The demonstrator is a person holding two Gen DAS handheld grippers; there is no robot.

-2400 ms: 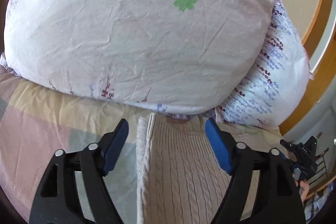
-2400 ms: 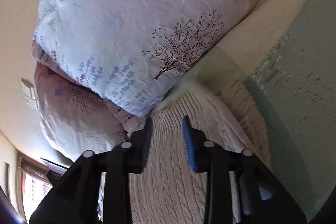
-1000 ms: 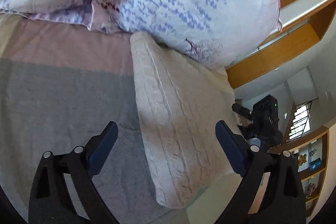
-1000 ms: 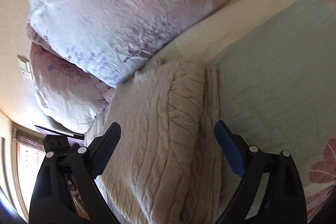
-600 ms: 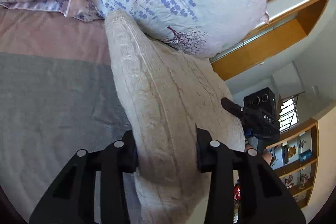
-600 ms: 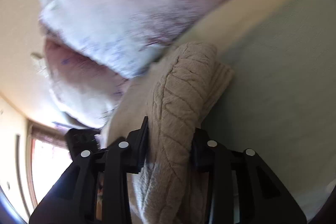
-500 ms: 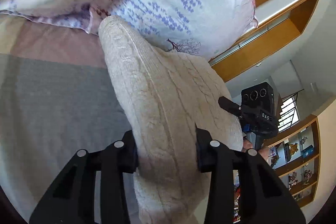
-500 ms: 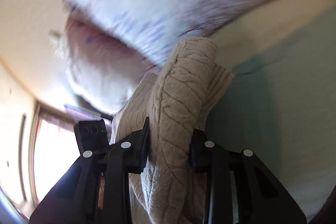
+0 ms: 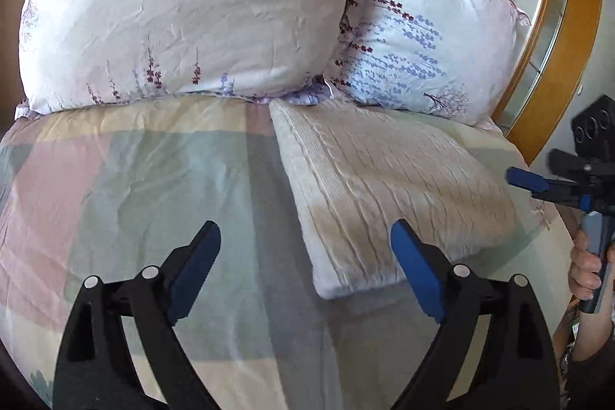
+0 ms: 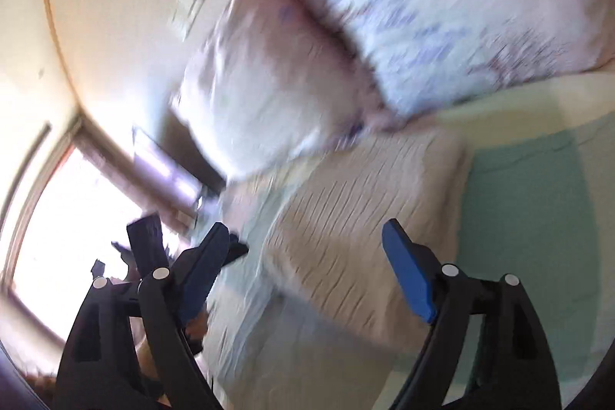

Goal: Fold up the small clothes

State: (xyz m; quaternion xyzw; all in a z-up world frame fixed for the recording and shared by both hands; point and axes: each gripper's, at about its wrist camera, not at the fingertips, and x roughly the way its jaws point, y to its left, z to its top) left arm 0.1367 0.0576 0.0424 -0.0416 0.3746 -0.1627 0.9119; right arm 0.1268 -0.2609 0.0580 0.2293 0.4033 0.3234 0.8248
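A cream cable-knit sweater, folded into a thick rectangle (image 9: 380,191), lies flat on the bed's pastel patchwork cover (image 9: 146,179), its far edge touching the two floral pillowcased pillows (image 9: 200,10) stacked at the head of the bed. The left gripper (image 9: 305,269) hangs just short of the sweater's near edge with its blue-padded fingers spread wide and nothing between them; the sweater's near left corner sits in line with the gap. The right gripper (image 10: 303,271), seen through a motion-blurred view, is likewise spread wide and empty, poised near the sweater's near side (image 10: 357,218), with the pillows (image 10: 442,10) beyond the sweater.
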